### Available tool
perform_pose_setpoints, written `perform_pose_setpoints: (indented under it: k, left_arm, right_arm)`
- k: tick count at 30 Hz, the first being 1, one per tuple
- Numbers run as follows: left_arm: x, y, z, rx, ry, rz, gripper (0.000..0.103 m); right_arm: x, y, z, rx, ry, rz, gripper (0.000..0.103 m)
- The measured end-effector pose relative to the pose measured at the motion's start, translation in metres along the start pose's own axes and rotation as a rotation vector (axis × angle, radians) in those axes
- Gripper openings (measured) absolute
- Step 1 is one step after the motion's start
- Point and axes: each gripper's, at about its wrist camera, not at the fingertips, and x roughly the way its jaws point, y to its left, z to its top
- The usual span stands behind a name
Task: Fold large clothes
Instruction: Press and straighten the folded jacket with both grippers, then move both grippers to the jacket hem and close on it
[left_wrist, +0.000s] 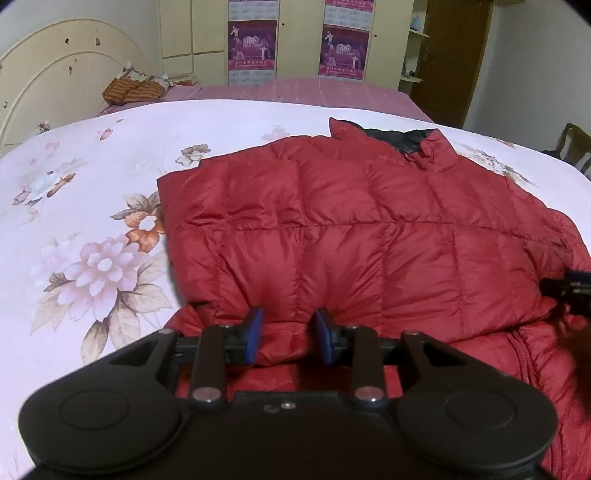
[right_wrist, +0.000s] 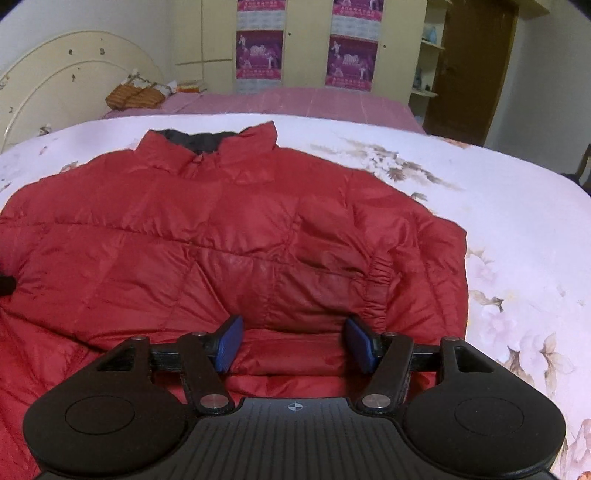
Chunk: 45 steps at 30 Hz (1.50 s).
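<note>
A red quilted down jacket lies spread on a floral bedsheet, collar with black lining at the far end. It also shows in the right wrist view. My left gripper has its blue pads on either side of a bunched fold at the jacket's near edge, with fabric between them. My right gripper is open wide, its pads straddling the near edge beside an elastic sleeve cuff. The right gripper's tip shows at the left wrist view's right edge.
The floral sheet extends left and right of the jacket. A pink bed cover lies beyond, with an orange striped cloth by the cream headboard. Wardrobe doors with posters, a brown door and a chair stand behind.
</note>
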Motion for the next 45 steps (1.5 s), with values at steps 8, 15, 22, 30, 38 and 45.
perform_pose_setpoints:
  k: [8, 15, 22, 30, 38, 45]
  left_arm:
    - [-0.003, -0.014, 0.002, 0.014, 0.016, 0.09, 0.04]
    - [-0.021, -0.024, 0.001, 0.023, 0.005, 0.18, 0.064]
    - [-0.051, -0.035, -0.006, 0.065, -0.01, 0.19, 0.074]
    - [-0.085, -0.04, -0.024, 0.116, -0.025, 0.128, 0.08]
    - [-0.124, -0.03, -0.064, 0.14, -0.045, 0.03, 0.083]
    - [-0.153, -0.015, -0.108, 0.173, -0.021, -0.008, 0.085]
  right_arm:
    - [0.0, -0.011, 0.009, -0.025, 0.048, 0.069, 0.061]
    - [-0.018, -0.017, 0.013, -0.027, 0.028, 0.123, 0.061]
    - [-0.051, -0.023, 0.011, -0.003, -0.009, 0.166, 0.062]
    - [-0.098, -0.021, -0.01, 0.014, -0.06, 0.153, 0.096]
    - [-0.152, -0.006, -0.056, 0.002, -0.064, 0.099, 0.096]
    - [-0.182, 0.011, -0.104, -0.03, -0.025, 0.045, 0.096]
